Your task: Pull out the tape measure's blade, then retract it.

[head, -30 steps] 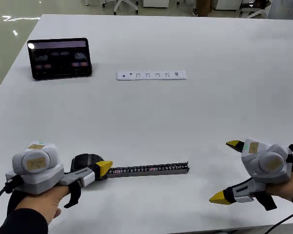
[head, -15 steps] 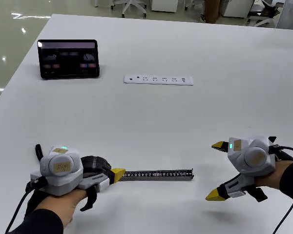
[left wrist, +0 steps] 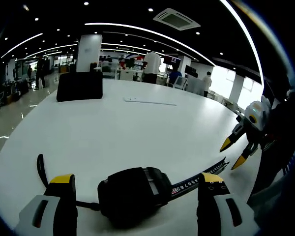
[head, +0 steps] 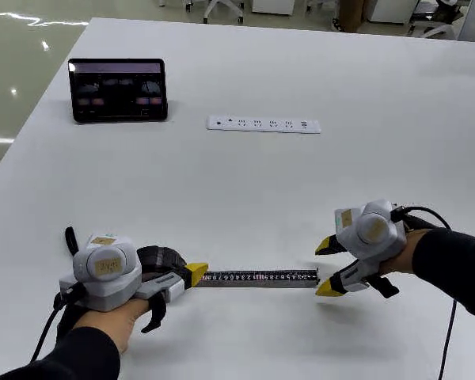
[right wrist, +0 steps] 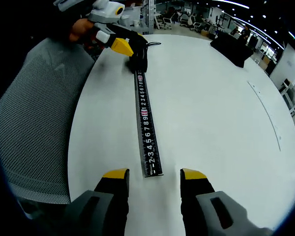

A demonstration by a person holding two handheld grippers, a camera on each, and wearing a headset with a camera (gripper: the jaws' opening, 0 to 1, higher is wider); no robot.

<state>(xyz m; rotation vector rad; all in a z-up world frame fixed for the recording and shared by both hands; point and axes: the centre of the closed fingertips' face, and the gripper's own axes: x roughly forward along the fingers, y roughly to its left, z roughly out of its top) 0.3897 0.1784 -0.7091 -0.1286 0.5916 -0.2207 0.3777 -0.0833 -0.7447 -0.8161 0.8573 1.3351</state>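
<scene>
- While my left gripper [left wrist: 137,179] holds its jaws wide, the tape measure case [left wrist: 132,194] lies between them with a small gap on each side.
- My right gripper [right wrist: 154,173] is wide too, and the free end of the blade [right wrist: 146,118] lies between its two yellow tips, not pinched.
- The blade lies flat on the white table [head: 245,190], drawn out from the case toward the right gripper.
- Farther back on the table are a power strip [head: 264,124] and a dark tablet [head: 118,89], well apart from the tape.
</scene>
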